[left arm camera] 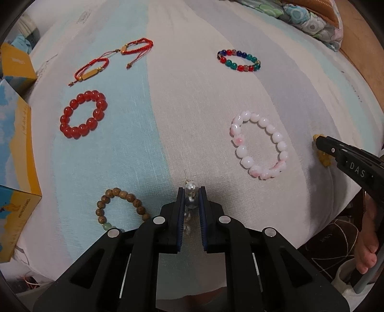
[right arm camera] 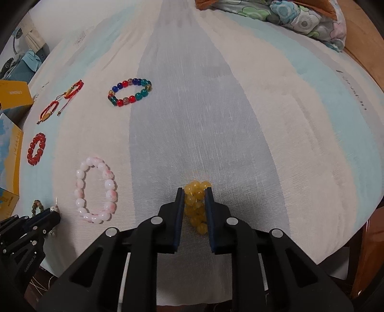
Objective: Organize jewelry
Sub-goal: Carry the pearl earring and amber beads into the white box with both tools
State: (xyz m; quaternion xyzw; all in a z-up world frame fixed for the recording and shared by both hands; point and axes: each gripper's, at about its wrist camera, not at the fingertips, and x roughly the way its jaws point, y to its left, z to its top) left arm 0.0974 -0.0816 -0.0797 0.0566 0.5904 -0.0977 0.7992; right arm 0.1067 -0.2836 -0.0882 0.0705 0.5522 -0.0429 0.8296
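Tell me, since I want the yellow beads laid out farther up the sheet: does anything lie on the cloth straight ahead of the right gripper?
Nothing visible does. The right gripper is shut on the yellow bead bracelet, and the striped sheet ahead is bare. The pink-white bracelet and multicolour bracelet lie off to its left.

A bed (right arm camera: 240, 108) covered with a sheet in pale blue, white and grey stripes fills both views. At its far right corner lies a floral pillow (right arm camera: 309, 19). Along the bed's left edge stand yellow and blue cardboard boxes (left arm camera: 16, 141). Off the bed's near right corner, a dark patterned floor (left arm camera: 333, 237) and a white cup (left arm camera: 345, 276) show.
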